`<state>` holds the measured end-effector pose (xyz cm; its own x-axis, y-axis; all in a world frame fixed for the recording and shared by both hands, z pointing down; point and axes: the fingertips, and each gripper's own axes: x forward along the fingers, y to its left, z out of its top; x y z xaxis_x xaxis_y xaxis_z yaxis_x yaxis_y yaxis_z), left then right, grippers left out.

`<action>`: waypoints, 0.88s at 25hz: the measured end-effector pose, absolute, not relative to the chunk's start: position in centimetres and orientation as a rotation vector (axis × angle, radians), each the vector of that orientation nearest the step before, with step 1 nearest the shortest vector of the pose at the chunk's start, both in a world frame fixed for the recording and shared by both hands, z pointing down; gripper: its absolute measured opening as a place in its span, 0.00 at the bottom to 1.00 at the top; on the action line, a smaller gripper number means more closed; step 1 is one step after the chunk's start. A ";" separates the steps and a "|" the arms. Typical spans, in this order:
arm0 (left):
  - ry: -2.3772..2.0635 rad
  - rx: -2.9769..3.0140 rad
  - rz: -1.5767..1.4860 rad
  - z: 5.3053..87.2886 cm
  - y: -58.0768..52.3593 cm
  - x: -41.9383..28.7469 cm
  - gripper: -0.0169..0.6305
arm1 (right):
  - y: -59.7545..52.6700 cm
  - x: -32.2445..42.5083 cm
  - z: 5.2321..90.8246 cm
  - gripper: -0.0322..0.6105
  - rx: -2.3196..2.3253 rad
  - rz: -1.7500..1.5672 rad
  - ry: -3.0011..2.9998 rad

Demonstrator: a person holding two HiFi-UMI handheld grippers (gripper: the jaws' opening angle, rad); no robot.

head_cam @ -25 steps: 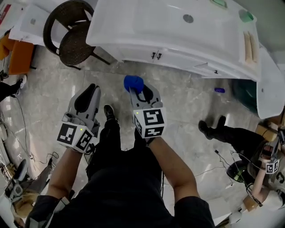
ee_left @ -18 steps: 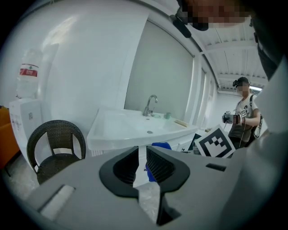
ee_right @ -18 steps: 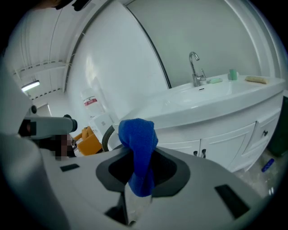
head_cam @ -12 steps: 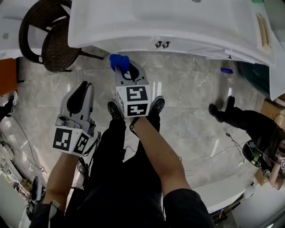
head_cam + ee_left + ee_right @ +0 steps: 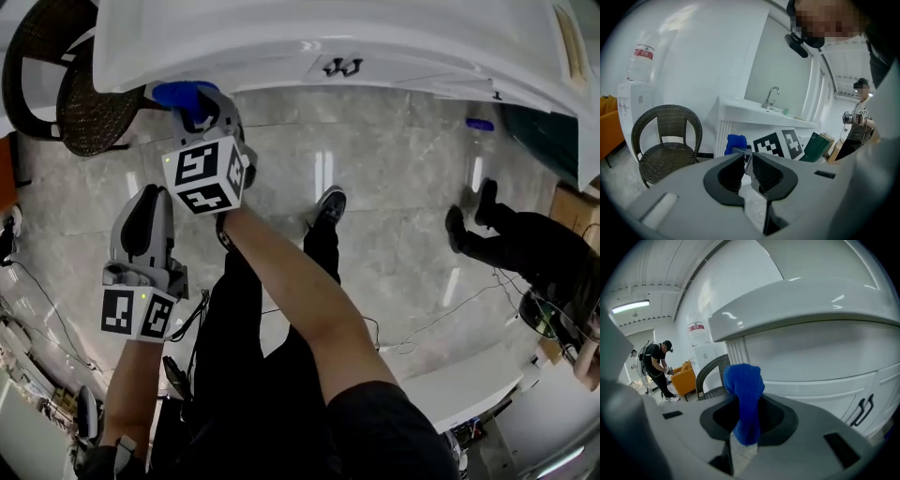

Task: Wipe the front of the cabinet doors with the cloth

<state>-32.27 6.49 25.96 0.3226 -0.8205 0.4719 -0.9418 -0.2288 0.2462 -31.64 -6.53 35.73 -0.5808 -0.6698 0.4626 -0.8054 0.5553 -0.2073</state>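
A bunched blue cloth (image 5: 178, 94) (image 5: 743, 394) (image 5: 736, 141) is pinched in my right gripper (image 5: 192, 105) (image 5: 743, 416), which is shut on it. The cloth sits just in front of the left end of the white cabinet (image 5: 281, 42), below the counter's overhang (image 5: 801, 301). The cabinet doors (image 5: 820, 390) carry a pair of dark handles (image 5: 341, 67) (image 5: 864, 407) to the right of the cloth. Whether the cloth touches the cabinet front is unclear. My left gripper (image 5: 145, 225) (image 5: 747, 168) hangs lower over the floor, shut, with nothing between its jaws.
A dark wicker chair (image 5: 75, 98) (image 5: 665, 140) stands just left of the cabinet. A water dispenser (image 5: 635, 93) is behind it. Another person's legs (image 5: 525, 248) stand on the floor at right, near cables. A small purple object (image 5: 479, 124) lies by the cabinet's right end.
My right gripper has carried the blue cloth leftward and up to the cabinet's left end. The head view has moved closer to the cabinet. The left gripper stays low.
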 end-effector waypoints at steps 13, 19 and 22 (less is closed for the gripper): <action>-1.441 2.112 0.285 30.0 6.3 -23.2 0.11 | -11.7 -15.5 39.4 0.19 1.467 0.615 -2.271; -1.406 2.116 0.292 31.1 5.3 -17.3 0.11 | -12.1 -6.4 40.7 0.19 1.516 0.613 -2.177; -1.402 2.157 0.255 31.4 3.0 -14.3 0.11 | -13.7 -3.0 40.0 0.19 1.537 0.571 -2.182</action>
